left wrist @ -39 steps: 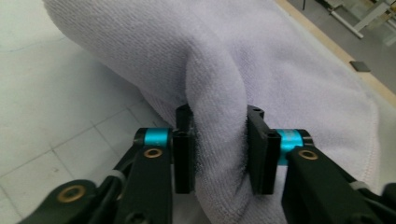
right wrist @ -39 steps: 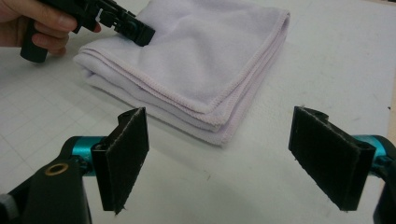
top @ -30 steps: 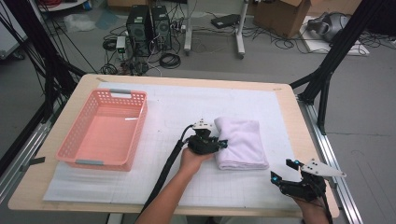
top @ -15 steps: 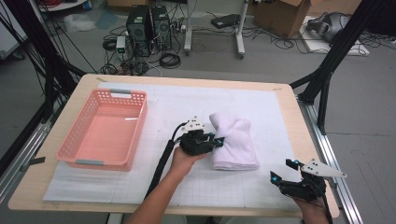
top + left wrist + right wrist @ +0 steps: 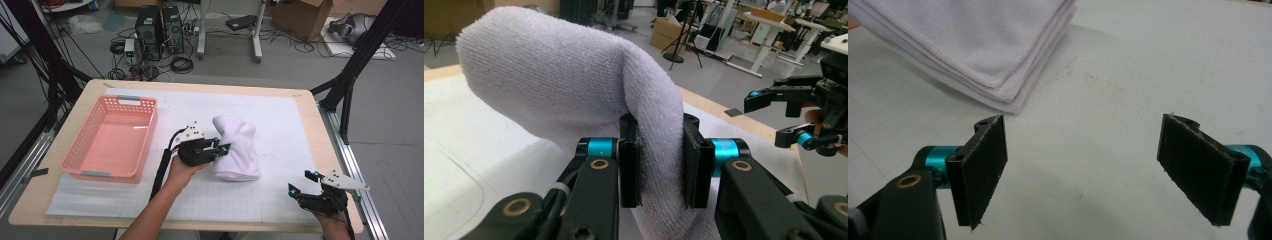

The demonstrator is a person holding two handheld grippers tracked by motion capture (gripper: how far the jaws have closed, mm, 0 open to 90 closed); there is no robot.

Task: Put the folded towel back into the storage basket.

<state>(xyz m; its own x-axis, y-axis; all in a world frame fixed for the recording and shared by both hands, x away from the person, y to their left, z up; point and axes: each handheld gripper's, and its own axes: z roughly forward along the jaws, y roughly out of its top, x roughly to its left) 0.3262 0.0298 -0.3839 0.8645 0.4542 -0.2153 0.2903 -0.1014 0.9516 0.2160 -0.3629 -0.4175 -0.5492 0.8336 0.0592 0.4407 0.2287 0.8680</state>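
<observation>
- The folded white towel (image 5: 235, 147) at frame centre is pinched by the left gripper (image 5: 220, 149), its jaws narrowed on the near edge so the stack lifts together.
- Compared with earlier, that edge is raised and drawn toward the pink basket (image 5: 112, 142) at left.
- The right gripper (image 5: 302, 182) is held wide at lower right, unused.

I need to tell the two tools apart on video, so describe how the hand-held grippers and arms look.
Both grippers, left gripper and right gripper, are black, with flat dark pads on the jaws, blue metal sleeves and brass-coloured screws. Each carries a pale grey three-cornered plate on top. A black cable trails along the left forearm, which is bare of any sleeve.
</observation>
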